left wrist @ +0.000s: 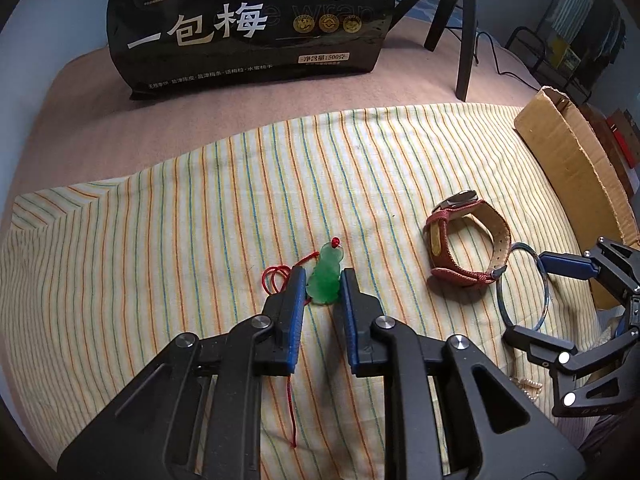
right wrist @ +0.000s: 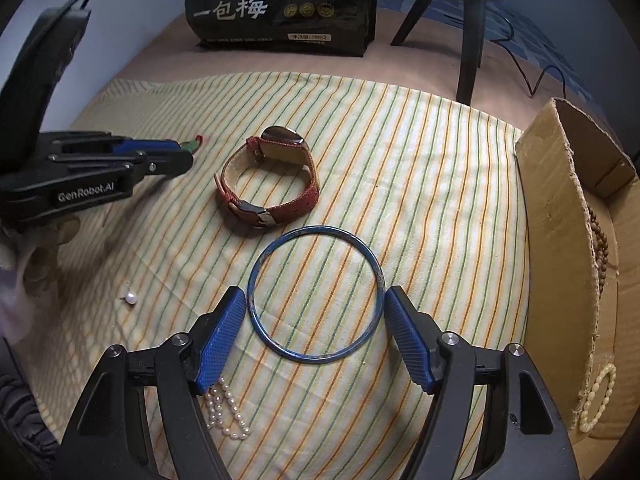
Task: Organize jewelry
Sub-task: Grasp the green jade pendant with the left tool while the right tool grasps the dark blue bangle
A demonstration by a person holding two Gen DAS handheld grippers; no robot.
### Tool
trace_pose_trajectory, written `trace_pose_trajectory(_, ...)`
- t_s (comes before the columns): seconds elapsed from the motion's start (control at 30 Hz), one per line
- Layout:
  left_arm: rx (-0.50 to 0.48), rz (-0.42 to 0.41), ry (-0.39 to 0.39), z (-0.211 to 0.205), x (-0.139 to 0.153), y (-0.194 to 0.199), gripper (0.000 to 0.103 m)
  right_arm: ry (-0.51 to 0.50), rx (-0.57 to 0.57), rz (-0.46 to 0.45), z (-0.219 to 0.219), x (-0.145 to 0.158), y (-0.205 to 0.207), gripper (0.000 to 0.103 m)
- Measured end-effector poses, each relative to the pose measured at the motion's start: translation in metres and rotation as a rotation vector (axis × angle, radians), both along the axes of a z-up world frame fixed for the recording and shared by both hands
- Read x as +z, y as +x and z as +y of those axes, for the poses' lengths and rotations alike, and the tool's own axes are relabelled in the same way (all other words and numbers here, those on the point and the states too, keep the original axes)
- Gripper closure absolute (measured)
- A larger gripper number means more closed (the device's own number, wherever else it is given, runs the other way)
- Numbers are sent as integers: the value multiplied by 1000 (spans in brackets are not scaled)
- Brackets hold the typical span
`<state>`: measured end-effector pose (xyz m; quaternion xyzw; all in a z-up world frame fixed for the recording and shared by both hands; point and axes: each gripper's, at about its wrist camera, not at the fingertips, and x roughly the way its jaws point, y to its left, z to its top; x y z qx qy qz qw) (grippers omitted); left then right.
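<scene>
Green jade pendant (left wrist: 326, 276) on a red cord (left wrist: 276, 276), flat on the striped cloth (left wrist: 160, 240), lodged between the blue pads of the left claw (left wrist: 322, 280); pads close on either side, slightly apart, contact not clear enough to call a grip. Cord trailed back under the left finger toward the camera. To the right, a red-strapped watch (right wrist: 268, 176), buckled into a loop, standing on its strap edge with the face tilted up. Just nearer, a thin blue bangle (right wrist: 316, 292) flat on the cloth, framed by the right claw (right wrist: 314, 304), fingers spread wide outside the ring, right pad at the rim, left pad just beside it. Loose pearl (right wrist: 131, 297) to the left, pearl strand (right wrist: 226, 412) beneath the left finger. Cardboard box (right wrist: 560, 220) at the right edge, holding brown beads (right wrist: 600, 248) and a cream bead bracelet (right wrist: 600, 392). Farther back, a black snack bag (left wrist: 248, 24) and tripod legs (left wrist: 466, 40) on pink bedding.
</scene>
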<state>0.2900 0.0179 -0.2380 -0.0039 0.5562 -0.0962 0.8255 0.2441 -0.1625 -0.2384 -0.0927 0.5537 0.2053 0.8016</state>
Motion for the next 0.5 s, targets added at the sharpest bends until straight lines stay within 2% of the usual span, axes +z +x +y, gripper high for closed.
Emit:
trace_pose_trajectory(0.33,10,-2,-10,2,2,-1,87,-39,24,-18,7,-3,-3,28)
trace_pose_trajectory(0.5,22,0,-22,5,6,-2,87,-29,25,-18,5,-1,-2,32)
